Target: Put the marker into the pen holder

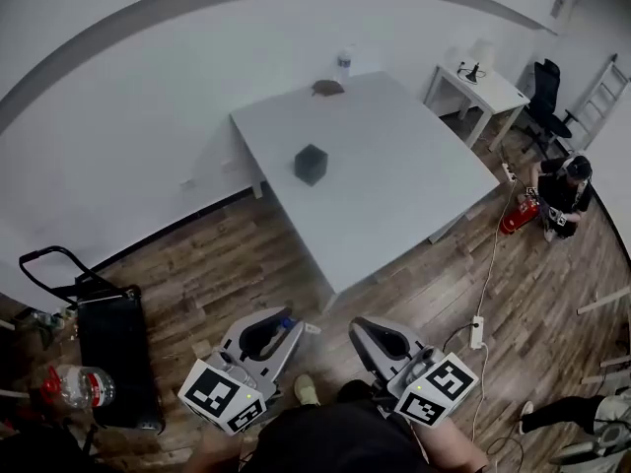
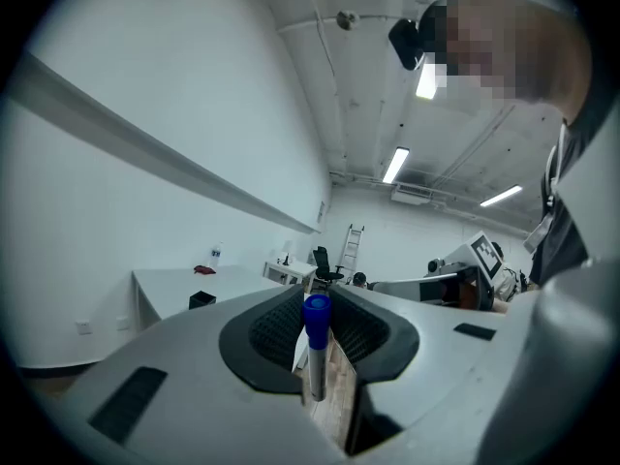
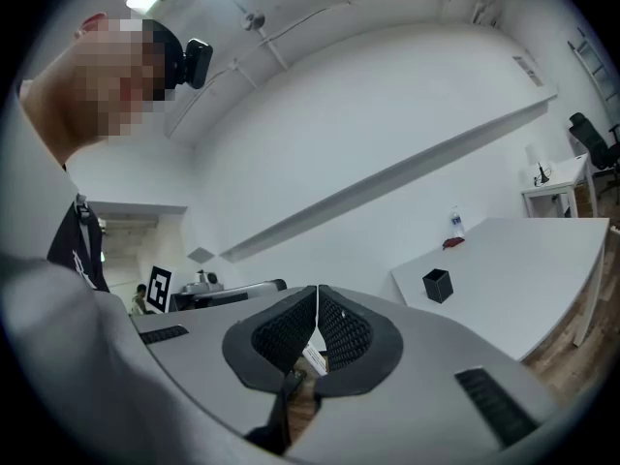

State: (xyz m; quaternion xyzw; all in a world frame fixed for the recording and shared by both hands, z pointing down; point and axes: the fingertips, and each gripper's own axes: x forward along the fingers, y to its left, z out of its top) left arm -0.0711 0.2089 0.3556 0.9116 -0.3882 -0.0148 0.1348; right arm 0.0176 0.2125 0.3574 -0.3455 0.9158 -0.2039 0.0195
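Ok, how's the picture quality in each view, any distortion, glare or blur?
Head view: fisheye curves the wall trim, table evenly lit. Left gripper view: ceiling lights glare white, the close marker looks soft. Right gripper view: dark round vignette, pen holder sharp.

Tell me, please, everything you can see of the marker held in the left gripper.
The marker is a slim stick with a pale grey barrel and a bright blue cap, plastic by its look. It stands nearly upright in the left gripper, clamped between the two dark ribbed pads, which press on its barrel from both sides. The capped end pokes up past the pads. Nothing else touches it.
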